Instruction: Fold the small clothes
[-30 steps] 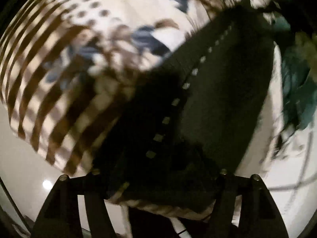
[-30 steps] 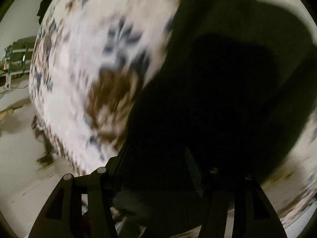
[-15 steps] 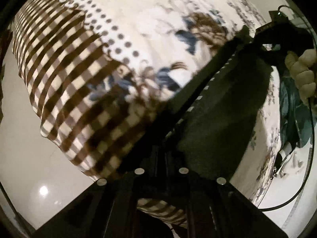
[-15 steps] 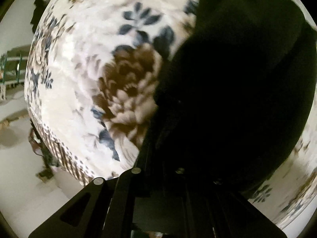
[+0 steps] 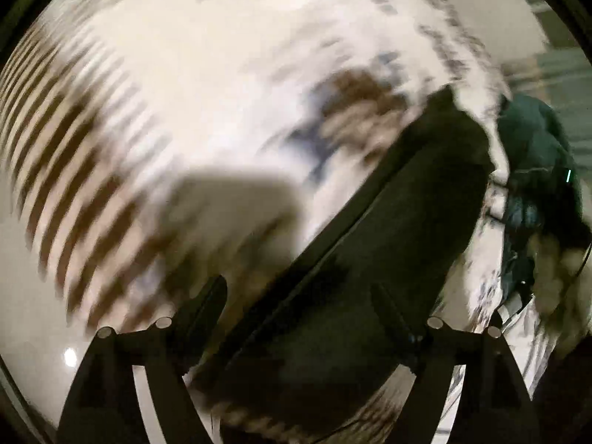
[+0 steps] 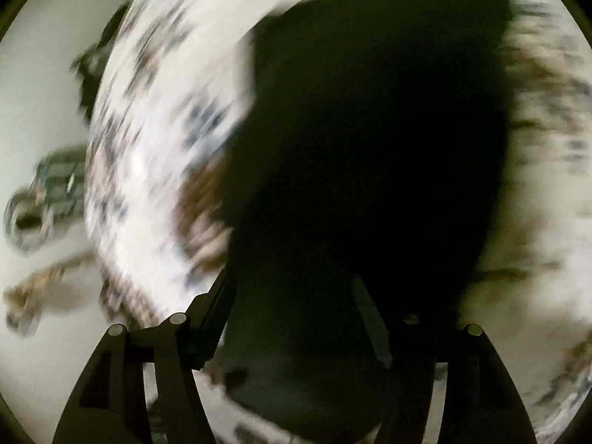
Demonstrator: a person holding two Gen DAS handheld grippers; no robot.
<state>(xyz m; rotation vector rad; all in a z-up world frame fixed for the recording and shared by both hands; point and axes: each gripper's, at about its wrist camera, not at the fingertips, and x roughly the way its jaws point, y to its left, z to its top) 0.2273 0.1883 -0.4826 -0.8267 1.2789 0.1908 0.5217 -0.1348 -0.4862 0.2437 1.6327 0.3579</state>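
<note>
A dark garment lies folded on a bed covered with a floral and brown-checked bedspread. In the blurred left wrist view my left gripper hangs above the garment's near end. Its jaws are opening and the pads press on nothing. The right wrist view is also smeared. There the same garment fills the middle as a black shape on the bedspread. My right gripper is over its near edge with jaws opening, and the cloth lies beneath them, not pinched.
Pale glossy floor shows past the bed's left edge. A blurred dark green shape sits at the right of the left wrist view. In the right wrist view, blurred clutter lies on the floor left of the bed.
Half a second ago both grippers were shut at the garment's near edge. Now both stand apart and have lifted away, leaving the garment on the bedspread.
</note>
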